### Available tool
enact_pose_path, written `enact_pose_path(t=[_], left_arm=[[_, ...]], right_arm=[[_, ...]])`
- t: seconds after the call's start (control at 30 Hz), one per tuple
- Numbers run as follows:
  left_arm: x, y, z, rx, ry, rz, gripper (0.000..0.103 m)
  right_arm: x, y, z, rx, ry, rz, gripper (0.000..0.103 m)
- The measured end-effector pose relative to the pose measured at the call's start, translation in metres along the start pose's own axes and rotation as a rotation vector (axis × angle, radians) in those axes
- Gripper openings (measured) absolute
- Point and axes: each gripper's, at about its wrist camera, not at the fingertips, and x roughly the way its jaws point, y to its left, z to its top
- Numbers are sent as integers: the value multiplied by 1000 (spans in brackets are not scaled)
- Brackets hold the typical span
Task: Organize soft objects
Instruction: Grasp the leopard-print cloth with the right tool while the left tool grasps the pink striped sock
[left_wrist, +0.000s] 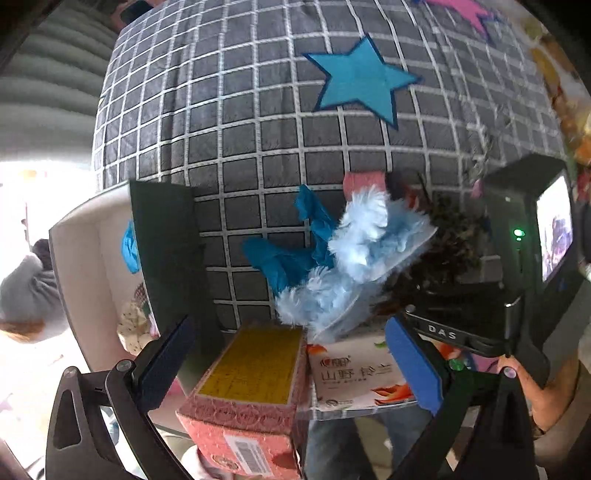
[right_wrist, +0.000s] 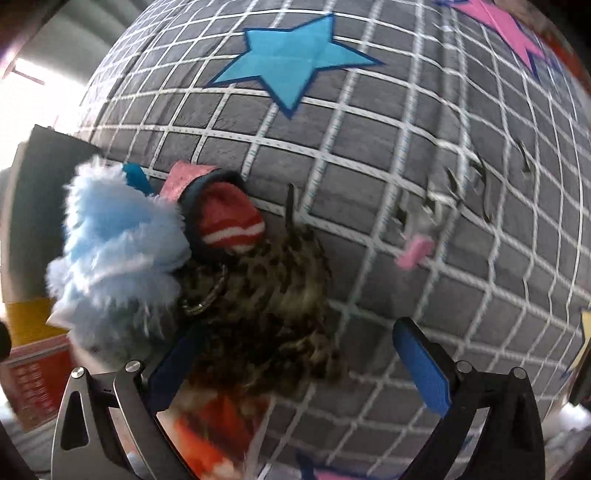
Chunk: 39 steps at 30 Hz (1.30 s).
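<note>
— Both tongs are spread wide, aren't they? The left tongs (left_wrist: 291, 363) hold nothing; the pink carton (left_wrist: 245, 398) and the white tissue pack (left_wrist: 356, 376) sit between the blue pads, low, toward six o'clock.

— Yes, and the right tongs (right_wrist: 301, 363) gape too. The leopard-print fuzzy piece (right_wrist: 266, 310) lies against the left pad, but I can't tell whether anything pinches it; I'd say it's loose.

— Where are the soft things, then?

— Heaped on the grey checked blanket (left_wrist: 229, 122): the pale blue fluffy piece (left_wrist: 354, 254) at about ten o'clock from the right tongs, the red striped sock (right_wrist: 229, 221) at eleven, a teal cloth (left_wrist: 284, 258) behind.

— What could go wrong?

— Closing now may drag two or three together, since they overlap. The fur is slippery; a shallow bite could let it slide out.

— Room to move?

— Plenty at two and three o'clock, bare blanket. At nine o'clock the dark box wall (left_wrist: 166, 251) crowds the left tongs, with the cartons below.
</note>
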Motion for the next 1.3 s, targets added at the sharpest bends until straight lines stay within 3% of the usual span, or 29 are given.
enact_pose_path(t=[0.17,0.33,0.43,0.5,0.57,0.63,0.73,0.8,1.0,1.13,1.3], left_arm=[[26,-23,17,5,85,31,103],[59,-38,32,-39,161,41,103],[67,-39,46,-59,131,30,103],[58,-32,54,-100,101,25,103],[39,-21,59,-132,44,-72,103],[29,-16,64,-132,28,-114,103],[33,-16,74,-118,50,-139,103],[42,-22,85,-102,82,-151,103],[84,-33,105,-31,159,-86,103],[102,-33,117,-28,188,-102,103],[115,-48,129,60,204,-62,101]], right_arm=[[-5,-26,-5,-18,-80,-162,103],[-17,-107,-5,149,-90,-221,103],[-26,-147,-14,222,-92,-262,103],[-33,-168,-24,289,-102,-214,103],[-42,-185,-36,359,-132,-132,103],[-49,-198,-47,410,-161,-25,103],[-48,-195,-38,396,-156,73,103],[-46,-179,-29,352,-147,82,103],[-27,-147,-2,268,-125,14,103],[-8,-129,7,244,-113,-43,103],[6,-109,23,222,-98,-96,103]])
